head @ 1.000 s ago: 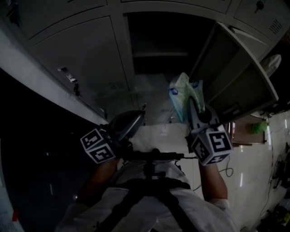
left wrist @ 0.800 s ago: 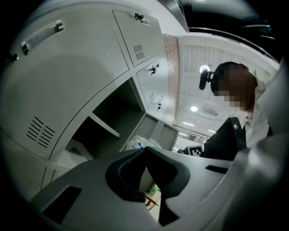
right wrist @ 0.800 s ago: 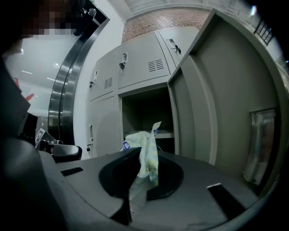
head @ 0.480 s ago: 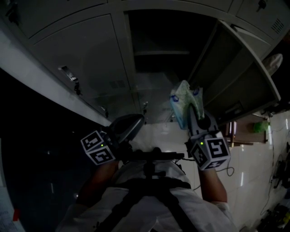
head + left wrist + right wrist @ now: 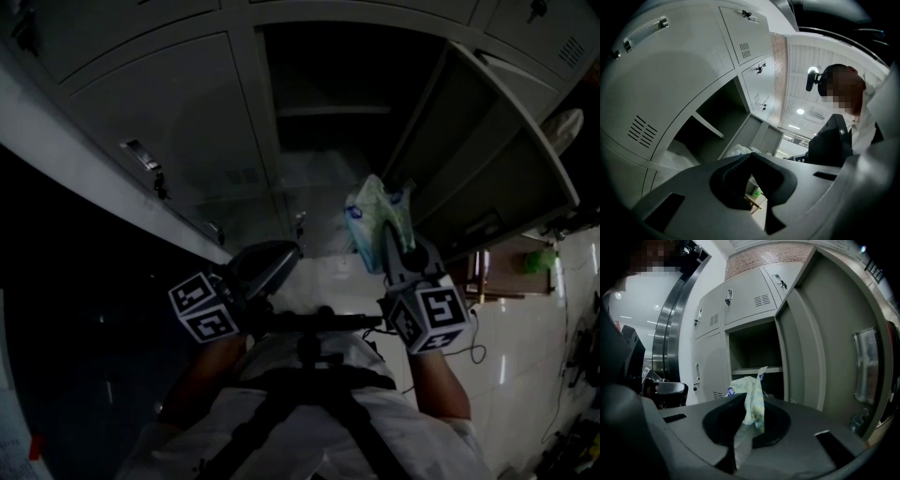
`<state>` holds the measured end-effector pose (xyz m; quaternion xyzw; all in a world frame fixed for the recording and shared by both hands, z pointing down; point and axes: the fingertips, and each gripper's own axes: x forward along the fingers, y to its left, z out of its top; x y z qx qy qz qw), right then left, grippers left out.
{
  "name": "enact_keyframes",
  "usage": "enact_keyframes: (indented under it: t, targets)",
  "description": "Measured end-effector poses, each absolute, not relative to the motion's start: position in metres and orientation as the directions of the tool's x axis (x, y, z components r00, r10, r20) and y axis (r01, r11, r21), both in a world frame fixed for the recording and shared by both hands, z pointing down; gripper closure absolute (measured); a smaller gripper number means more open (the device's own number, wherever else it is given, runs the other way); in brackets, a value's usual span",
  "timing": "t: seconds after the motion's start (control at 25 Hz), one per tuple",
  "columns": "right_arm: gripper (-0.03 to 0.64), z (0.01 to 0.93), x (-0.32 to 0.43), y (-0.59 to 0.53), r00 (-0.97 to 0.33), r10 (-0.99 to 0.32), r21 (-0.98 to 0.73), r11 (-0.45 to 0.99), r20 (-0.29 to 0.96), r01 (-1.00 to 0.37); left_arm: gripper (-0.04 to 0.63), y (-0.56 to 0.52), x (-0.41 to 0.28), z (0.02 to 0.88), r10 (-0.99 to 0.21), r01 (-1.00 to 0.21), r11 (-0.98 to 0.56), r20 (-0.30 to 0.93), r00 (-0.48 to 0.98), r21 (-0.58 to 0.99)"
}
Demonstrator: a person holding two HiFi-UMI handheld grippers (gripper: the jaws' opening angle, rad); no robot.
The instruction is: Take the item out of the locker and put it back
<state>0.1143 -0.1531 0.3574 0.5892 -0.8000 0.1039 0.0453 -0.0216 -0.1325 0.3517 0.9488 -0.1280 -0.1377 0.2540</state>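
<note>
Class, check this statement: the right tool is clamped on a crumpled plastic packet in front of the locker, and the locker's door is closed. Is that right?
Not quite. The locker door is open, swung out to the right so that the locker shows its dark inside and shelf. The right gripper view shows this. The rest holds: the right tool is clamped on the crumpled plastic packet in front of the locker.

We see closed locker doors (image 5: pixel 745 298) with vent slots and small locks, and a band of brick (image 5: pixel 761 261) above them. Beside them rises a curved steel column (image 5: pixel 668 333). Below, we make out a glossy pale tiled floor (image 5: pixel 525 375), a dark cable (image 5: pixel 476 353) lying on it, and something green (image 5: pixel 536 262) on a brown stand (image 5: pixel 511 275). A round ceiling lamp (image 5: pixel 800 111) glows.
</note>
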Motion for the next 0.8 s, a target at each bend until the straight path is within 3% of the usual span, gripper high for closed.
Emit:
enact_keyframes:
  t: [0.8]
  targets:
    - [0.617,0.3674,0.1118,-0.1604,-0.313,-0.925,-0.127,0.291,0.216,-0.948,0.595,-0.1325,-0.0166,0.3527,-0.287,-0.151,-0.842,-0.194,0.938,0.517]
